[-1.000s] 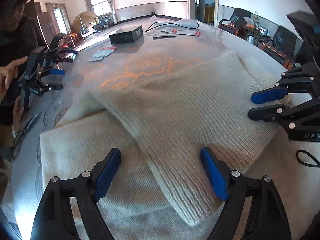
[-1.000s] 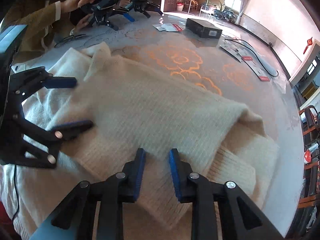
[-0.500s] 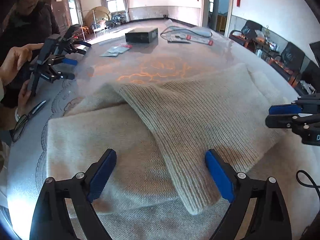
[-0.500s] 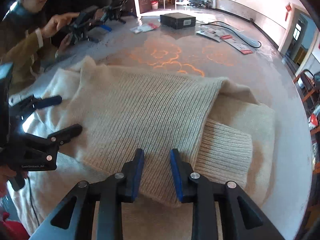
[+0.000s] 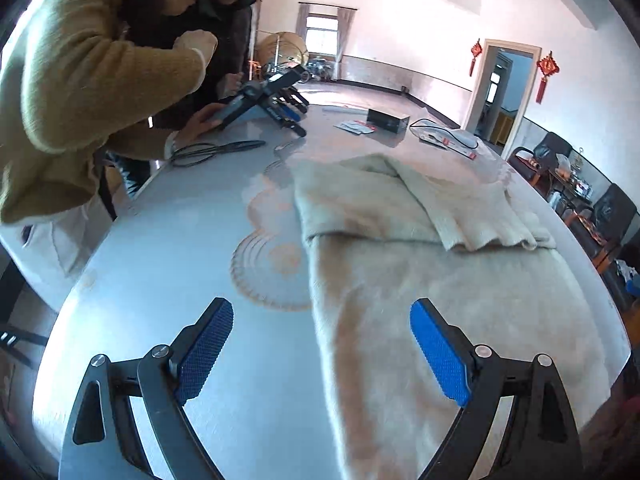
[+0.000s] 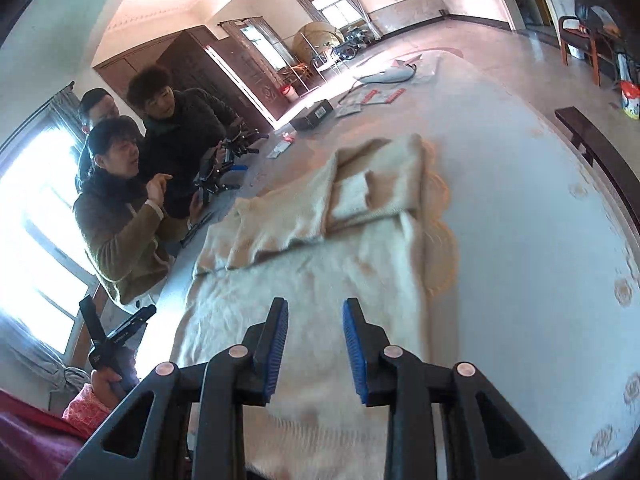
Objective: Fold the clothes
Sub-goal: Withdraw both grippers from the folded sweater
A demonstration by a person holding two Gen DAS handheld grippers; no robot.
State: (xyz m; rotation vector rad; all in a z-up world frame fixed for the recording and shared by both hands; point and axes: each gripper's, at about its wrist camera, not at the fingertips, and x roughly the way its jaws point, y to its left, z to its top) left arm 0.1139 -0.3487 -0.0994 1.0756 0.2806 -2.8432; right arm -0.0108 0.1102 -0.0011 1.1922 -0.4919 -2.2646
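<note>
Cream knit, a sweater, lies spread on the pale patterned surface in front of us, its near body flat and both sleeves already brought in and crossed over the far, chest end. We judge the sleeve folds done and the body folds left: the lower half has yet to be lifted over toward the collar, perhaps with a further fold after that.

Our left hand-held gripper hovers with its jaws wide and released, having just been opening, and nothing sits between them; it straddles the sweater's left edge, one blue pad over bare surface, the other over the knit. Our right hand-held gripper stands only narrowly parted, its jaws having just eased apart a little, above the near middle of the sweater, with no cloth pinched that we can see. In the right wrist view the left hand-held gripper shows off the surface's left rim.

On the edges: the sweater's left border runs straight toward us, clear to grab, and its right border lies just beside a wide bare stretch of surface. Onlookers lean in at the far left corner with other grippers and cables, well apart from the garment. A black box and papers sit beyond the collar end, so a forward fold should have room.
</note>
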